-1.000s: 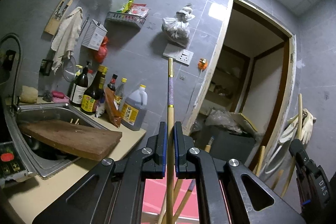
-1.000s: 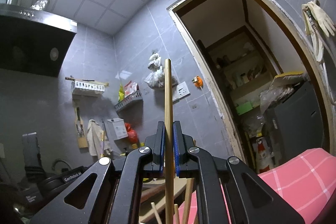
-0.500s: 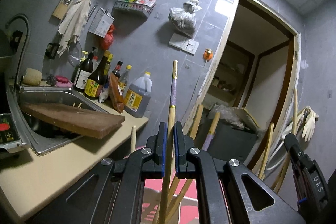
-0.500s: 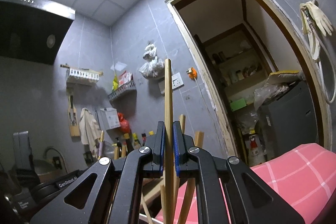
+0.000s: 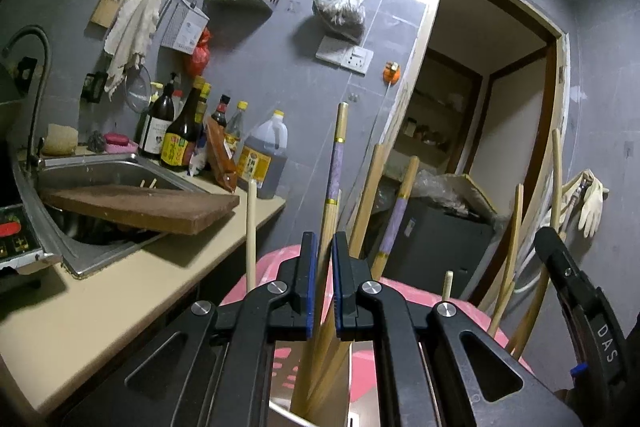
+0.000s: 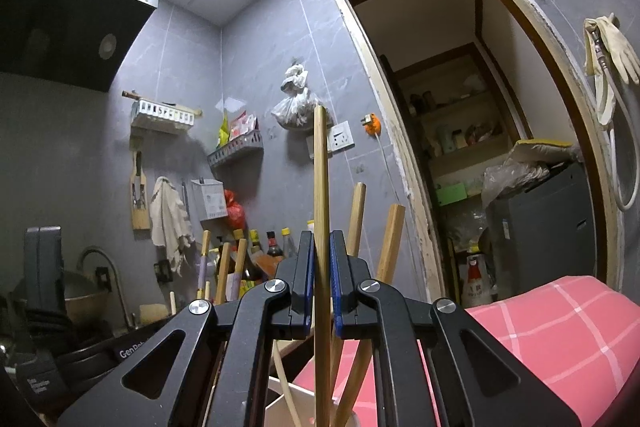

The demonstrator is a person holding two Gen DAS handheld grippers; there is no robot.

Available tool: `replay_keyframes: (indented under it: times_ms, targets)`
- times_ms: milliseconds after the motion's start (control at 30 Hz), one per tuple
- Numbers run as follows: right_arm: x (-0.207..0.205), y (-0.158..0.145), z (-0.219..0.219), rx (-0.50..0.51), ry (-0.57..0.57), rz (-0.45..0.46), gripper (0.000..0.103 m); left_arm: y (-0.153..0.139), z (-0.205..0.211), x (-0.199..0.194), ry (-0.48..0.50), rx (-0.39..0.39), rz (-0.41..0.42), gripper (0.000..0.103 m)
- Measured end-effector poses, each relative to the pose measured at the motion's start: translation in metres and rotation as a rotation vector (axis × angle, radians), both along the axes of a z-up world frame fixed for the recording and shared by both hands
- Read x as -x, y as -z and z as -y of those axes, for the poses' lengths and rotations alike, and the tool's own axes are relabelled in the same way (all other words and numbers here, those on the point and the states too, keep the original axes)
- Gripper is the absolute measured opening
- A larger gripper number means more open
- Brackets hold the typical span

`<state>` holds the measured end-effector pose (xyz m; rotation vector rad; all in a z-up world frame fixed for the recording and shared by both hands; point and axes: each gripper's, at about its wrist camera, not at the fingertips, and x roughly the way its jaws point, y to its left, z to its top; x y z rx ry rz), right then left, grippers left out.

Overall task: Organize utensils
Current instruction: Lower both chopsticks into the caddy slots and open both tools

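My left gripper (image 5: 322,247) is clamped on a purple-banded chopstick (image 5: 335,163), held upright above the holder (image 5: 320,399), which contains other chopsticks. My right gripper (image 6: 321,247) is clamped on a plain chopstick (image 6: 321,179), also upright, over the pink cloth (image 6: 560,327).

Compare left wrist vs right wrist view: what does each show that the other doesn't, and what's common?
Left wrist only: the sink with a wooden board lying across it, the beige counter, and the left gripper with jaws shut on a purple-banded chopstick.

Right wrist only: the range hood, a ceiling light, and the right gripper with jaws shut on a plain wooden chopstick.

Both: sauce bottles, the hanging plastic bag, the wall socket, the doorway and hanging gloves.
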<state>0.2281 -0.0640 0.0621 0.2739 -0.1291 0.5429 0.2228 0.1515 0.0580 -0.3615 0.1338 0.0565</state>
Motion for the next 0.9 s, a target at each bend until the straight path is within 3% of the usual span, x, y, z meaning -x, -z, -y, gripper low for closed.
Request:
replay_keyframes:
  times_ms: [733, 900]
  targets:
    - [0.0045, 0.0006, -0.0044, 0.044, 0.015, -0.020, 0.007, 0.0036, 0.0052, 0.0078, 0.035, 0.000, -0.022, 0.007]
    - [0.0069, 0.0009, -0.0046, 0.053, 0.032, -0.017, 0.012, 0.0026, 0.0063, 0.0095, 0.044, -0.003, -0.026, 0.012]
